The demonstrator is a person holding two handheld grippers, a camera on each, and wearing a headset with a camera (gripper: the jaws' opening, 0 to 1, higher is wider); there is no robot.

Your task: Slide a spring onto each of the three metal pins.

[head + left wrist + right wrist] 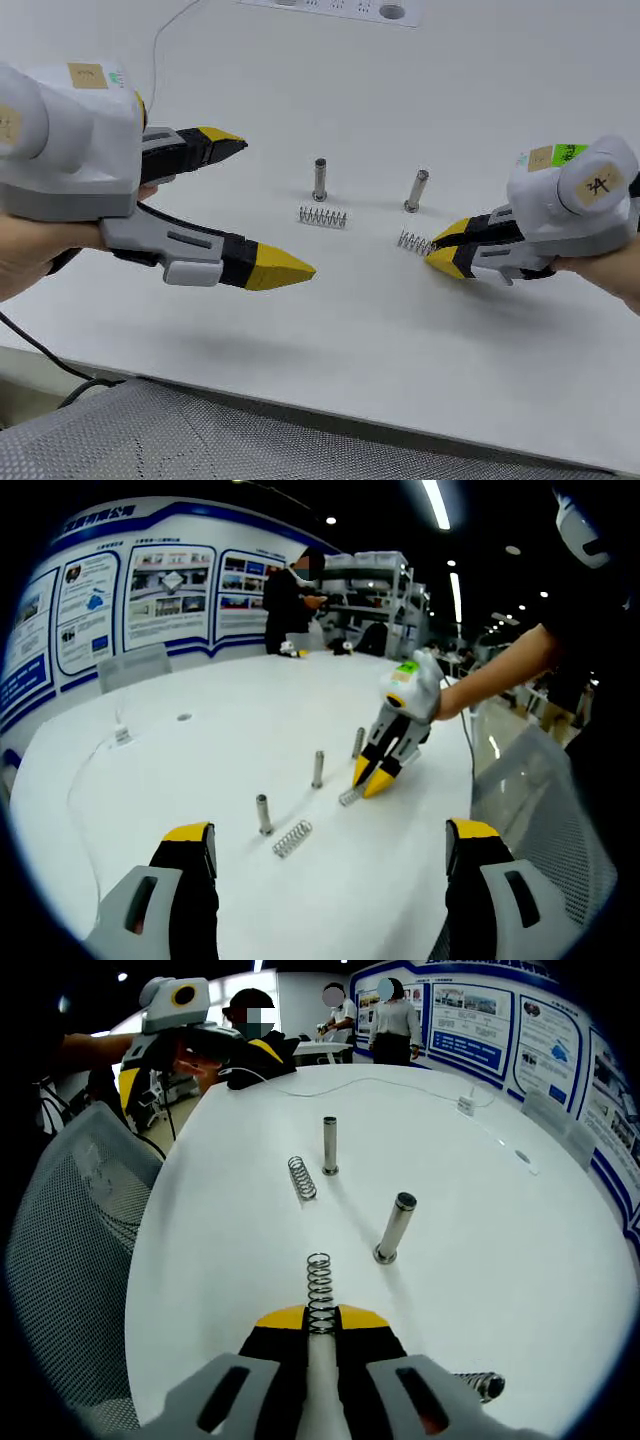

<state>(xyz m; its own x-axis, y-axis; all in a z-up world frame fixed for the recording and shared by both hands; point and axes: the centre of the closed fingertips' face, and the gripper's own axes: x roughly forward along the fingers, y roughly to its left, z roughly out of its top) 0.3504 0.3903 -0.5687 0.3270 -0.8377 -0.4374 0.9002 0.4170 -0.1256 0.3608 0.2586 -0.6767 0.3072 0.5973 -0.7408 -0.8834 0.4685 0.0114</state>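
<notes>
Currently on white table (300,330): metal pins (318,768), three, standing; two springs: loose spring (322,216) beside a pin, second spring (319,1290) pinched by right gripper (440,250); left gripper (279,207) jaws wide apart.

Round sticker (598,185), rear of right gripper (443,250): handwritten mark, reads like "A".
Tan stickers (87,75), left gripper (278,207): writing illegible.
Wall boards (170,590): print too small to read.

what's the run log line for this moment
left gripper open | right gripper shut on spring | loose spring lying beside pin | other pin bare
</notes>
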